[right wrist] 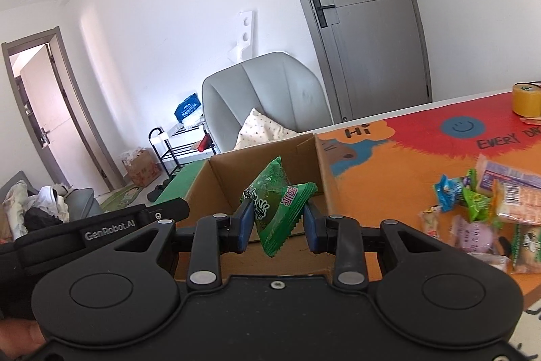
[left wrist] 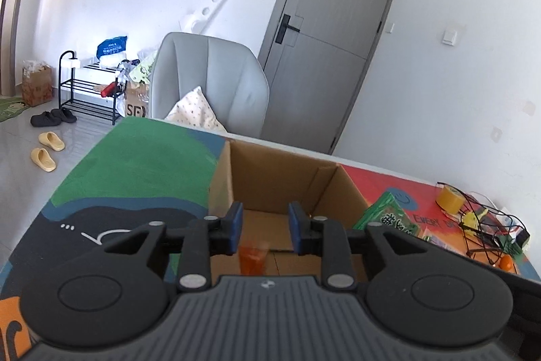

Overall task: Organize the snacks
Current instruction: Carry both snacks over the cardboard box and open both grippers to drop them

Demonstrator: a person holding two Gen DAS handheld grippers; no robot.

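Between the blue pads of the right gripper (right wrist: 278,225) sat a green crinkled foil snack packet (right wrist: 275,202), the jaws partly closed and pressing on its sides so that it hung clear above the open brown cardboard box (right wrist: 326,164) lying directly ahead of and below the fingers. To the right of that gripper, on the bright red and orange printed tablecloth (right wrist: 405,158), a loose heap of small wrapped snacks (right wrist: 480,212) in blue, green, purple and pale wrappers lay well apart from the box, and farther off on the same side stood a yellowish roll of tape (right wrist: 525,100). To its left, the black body of the other handheld unit showed, with part of a hand (right wrist: 20,340) at the bottom corner. The left gripper (left wrist: 265,230) hung over the same box, its blue pads standing a little apart with nothing pressed between them. Below the gap, on the box floor, lay a small orange translucent packet (left wrist: 252,261), not touched by either pad. Just right of the left gripper, beyond the box wall, another green packet with printed characters (left wrist: 389,219) lay on the cloth, and farther right sat a tangle of black wires (left wrist: 487,225). Beyond the box, past the table edge, stood a grey upholstered armchair (left wrist: 216,80) holding a pale spotted cushion (left wrist: 197,112).
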